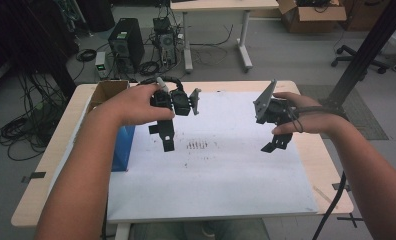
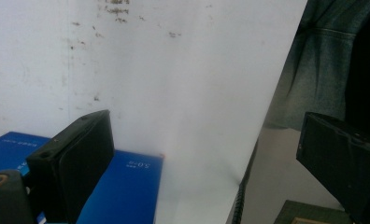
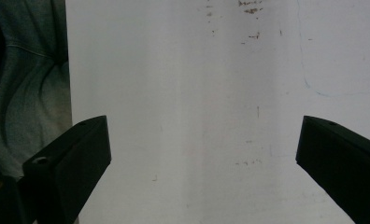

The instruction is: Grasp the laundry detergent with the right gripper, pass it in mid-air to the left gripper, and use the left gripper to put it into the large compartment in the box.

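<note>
A person holds a tool in each hand above a white sheet [image 1: 211, 175] that covers most of the table [image 1: 61, 145], both raised clear of the surface with nothing between their jaws. The left tool [image 1: 167, 137] hangs over the sheet's left part, jaws pointing down and standing wide apart; its own view looks past them to a blue box [image 2: 122, 191] lying at the sheet's left edge, the nearest thing to it and likely what it is poised for. In the high view the blue box [image 1: 122, 150] sits just beside the left forearm, partly hidden by it, with an open carton [image 1: 106, 90] behind it at the table's far left corner. The right tool [image 1: 276, 142] hovers over the sheet's right side, its jaws also spread wide, its view taking in only bare, stained paper [image 3: 197, 116] and a fold of denim at the near edge. Held apart and level, the two tools look readied rather than engaged: neither touches the box or the sheet, so any grasp has not yet begun.
</note>
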Action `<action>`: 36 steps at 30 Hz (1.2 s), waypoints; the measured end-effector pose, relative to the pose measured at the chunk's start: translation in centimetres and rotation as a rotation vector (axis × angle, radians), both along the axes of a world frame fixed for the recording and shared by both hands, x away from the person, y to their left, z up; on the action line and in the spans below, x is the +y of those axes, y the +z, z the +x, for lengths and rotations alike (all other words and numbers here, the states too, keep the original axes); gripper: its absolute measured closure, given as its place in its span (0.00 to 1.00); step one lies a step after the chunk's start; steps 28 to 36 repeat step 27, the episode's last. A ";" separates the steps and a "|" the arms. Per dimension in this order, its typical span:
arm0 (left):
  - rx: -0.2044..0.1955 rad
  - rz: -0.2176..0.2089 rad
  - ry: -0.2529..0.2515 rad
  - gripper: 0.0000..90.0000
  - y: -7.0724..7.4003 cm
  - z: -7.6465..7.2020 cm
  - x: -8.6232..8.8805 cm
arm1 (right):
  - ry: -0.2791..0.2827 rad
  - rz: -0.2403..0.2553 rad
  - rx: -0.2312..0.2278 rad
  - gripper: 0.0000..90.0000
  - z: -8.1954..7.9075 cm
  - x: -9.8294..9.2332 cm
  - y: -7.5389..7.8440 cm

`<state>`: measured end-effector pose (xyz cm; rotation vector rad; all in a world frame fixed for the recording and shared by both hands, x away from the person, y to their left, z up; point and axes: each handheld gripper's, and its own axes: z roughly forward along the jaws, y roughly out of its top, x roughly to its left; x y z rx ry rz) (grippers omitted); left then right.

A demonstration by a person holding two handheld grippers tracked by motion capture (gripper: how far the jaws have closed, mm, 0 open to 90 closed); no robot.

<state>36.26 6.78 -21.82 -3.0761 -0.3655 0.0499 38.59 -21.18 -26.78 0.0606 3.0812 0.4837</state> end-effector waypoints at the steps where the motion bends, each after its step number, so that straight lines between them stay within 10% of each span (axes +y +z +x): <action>1: 0.003 0.002 0.001 0.05 0.0 0.0 0.0 | -0.002 -0.001 0.000 0.04 0.0 0.0 0.0; 36: 0.017 -0.009 -0.001 0.05 -0.2 0.3 0.4 | -0.001 -0.009 0.008 0.04 0.2 0.2 -0.2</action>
